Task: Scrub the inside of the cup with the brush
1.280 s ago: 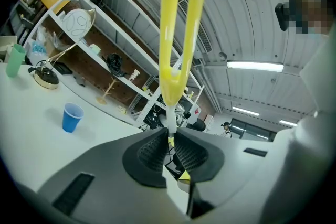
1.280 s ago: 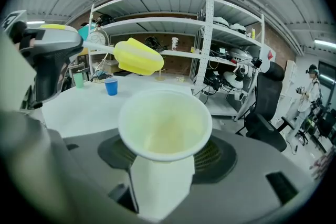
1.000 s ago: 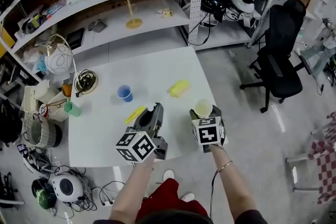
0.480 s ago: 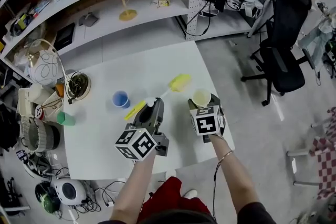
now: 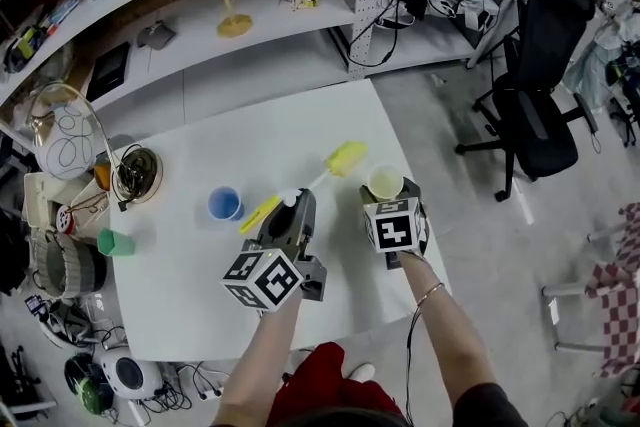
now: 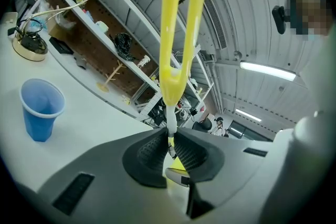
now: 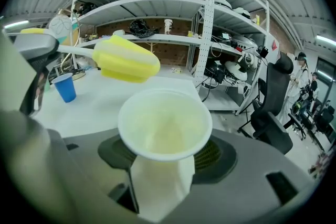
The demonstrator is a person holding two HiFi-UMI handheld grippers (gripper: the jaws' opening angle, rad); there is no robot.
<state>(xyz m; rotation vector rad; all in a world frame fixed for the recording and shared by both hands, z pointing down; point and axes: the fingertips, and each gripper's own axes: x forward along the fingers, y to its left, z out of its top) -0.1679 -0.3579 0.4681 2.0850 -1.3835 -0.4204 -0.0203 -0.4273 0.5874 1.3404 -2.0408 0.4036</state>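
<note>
Two grips — left gripper (image 6: 169,148) pinches brush (image 5: 345,158), head toward cup (image 5: 384,183), right gripper (image 7: 165,170) clasps upright cup

Brush (image 6: 176,34): handle seen as smooth, glossy yellow plastic; thin white stem below. Foam head (image 7: 126,63): yellow, matt, soft-looking.
Cup (image 7: 164,123): thin pale wall, slightly translucent, smooth, dull sheen; plastic or paper not told apart.
Left gripper (image 6: 169,140): shell in matt grey plastic; pads (image 6: 150,153) black, rubbery, dimpled.
Right gripper (image 7: 163,169): shell likewise matt grey.
Blue cup (image 6: 41,107): smooth plastic, faint gloss.
Table (image 5: 300,130): white, smooth, matt.
</note>
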